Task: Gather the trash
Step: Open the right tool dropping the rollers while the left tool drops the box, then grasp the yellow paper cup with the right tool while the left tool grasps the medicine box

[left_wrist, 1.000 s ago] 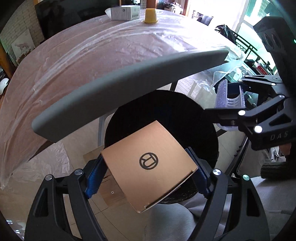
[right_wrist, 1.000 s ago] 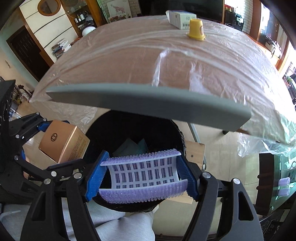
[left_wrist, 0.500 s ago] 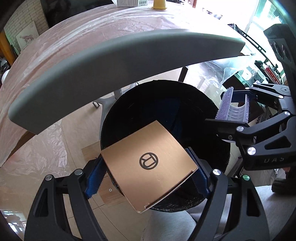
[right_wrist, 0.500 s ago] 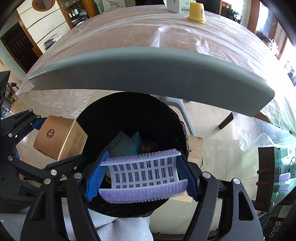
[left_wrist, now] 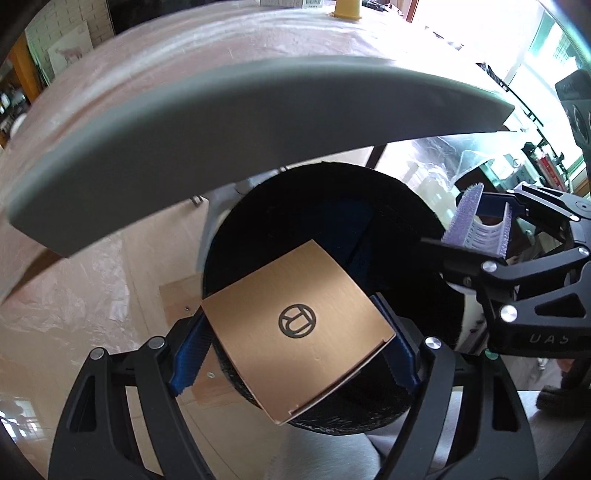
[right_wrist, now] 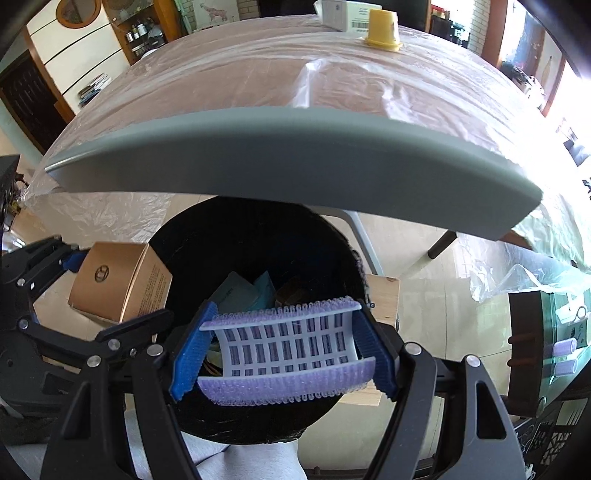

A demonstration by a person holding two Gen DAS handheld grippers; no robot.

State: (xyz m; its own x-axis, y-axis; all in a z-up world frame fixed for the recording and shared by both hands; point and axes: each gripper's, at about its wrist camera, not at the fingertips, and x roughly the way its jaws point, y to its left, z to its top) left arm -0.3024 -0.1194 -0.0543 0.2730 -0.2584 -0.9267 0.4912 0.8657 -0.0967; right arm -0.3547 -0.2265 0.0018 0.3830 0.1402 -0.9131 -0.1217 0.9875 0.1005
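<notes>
**Copper box and lilac roller held over the black bin**

Copper-coloured card fills your left gripper (left_wrist: 295, 354): the blue pads (left_wrist: 190, 360) are closed on two opposite sides of the square box (left_wrist: 297, 326), logo face up, one corner tilted down. The box hangs above the near-left rim of the round black bin (left_wrist: 417, 221), partly over the opening and partly over the rim. From the right wrist view the same box (right_wrist: 118, 282) sits just outside the bin's left edge.

Your right gripper (right_wrist: 282, 349) is clamped on a lilac plastic hair roller (right_wrist: 286, 347), its long axis running across between the two blue pads, which press its ends. It hangs over the near part of the bin (right_wrist: 192, 240) opening. Below it, inside the bin, you can see pale blue-green packets (right_wrist: 240, 291) and something brownish that is too dark to identify.

The bin stands on the floor just under the grey edge of the table (right_wrist: 295, 162). The table top is covered with clear plastic sheeting (right_wrist: 369, 81). Toward its far edge stand a yellow cup (right_wrist: 382, 29), upside down, and a white carton (right_wrist: 345, 14) just behind it.
</notes>
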